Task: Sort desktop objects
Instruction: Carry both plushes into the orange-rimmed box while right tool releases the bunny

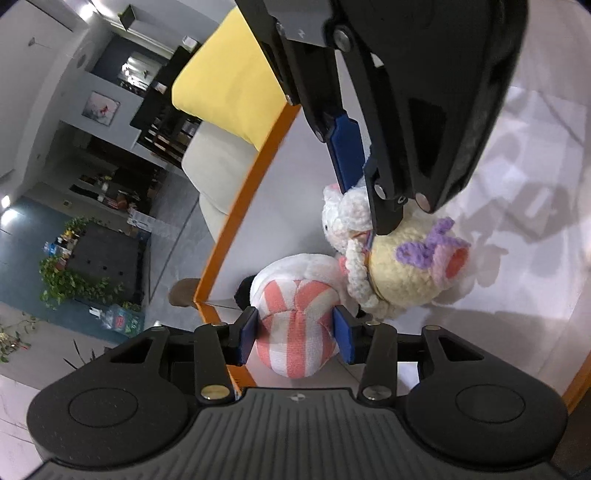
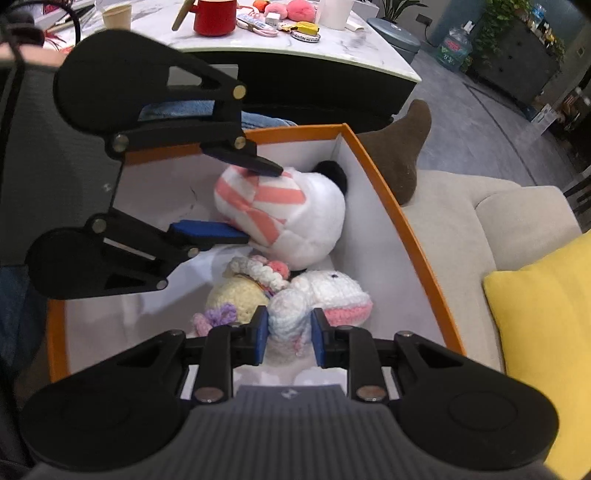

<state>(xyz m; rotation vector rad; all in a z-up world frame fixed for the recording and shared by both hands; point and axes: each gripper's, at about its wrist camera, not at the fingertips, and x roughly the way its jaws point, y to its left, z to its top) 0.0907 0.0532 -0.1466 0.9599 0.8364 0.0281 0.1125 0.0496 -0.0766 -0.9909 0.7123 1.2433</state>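
A white plush toy with pink stripes (image 1: 295, 325) (image 2: 295, 214) lies in a white box with an orange rim (image 1: 243, 206) (image 2: 388, 206), near one corner. My left gripper (image 1: 297, 338) (image 2: 258, 203) has both blue pads against the plush's sides. Beside it lies a crocheted doll (image 1: 402, 273) (image 2: 321, 291), white and pale yellow with a purple bow. My right gripper (image 2: 289, 338) (image 1: 365, 208) reaches down from above, shut on the doll's white part. Both toys rest on the box floor and touch each other.
The box stands on a beige sofa (image 2: 480, 221) with a yellow cushion (image 2: 546, 332) and a brown cushion (image 2: 402, 155) beside it. Behind is a marble table (image 2: 332, 48) with a red mug (image 2: 215, 16), a paper cup and small items. A person's jeans (image 2: 258, 119) show behind the box.
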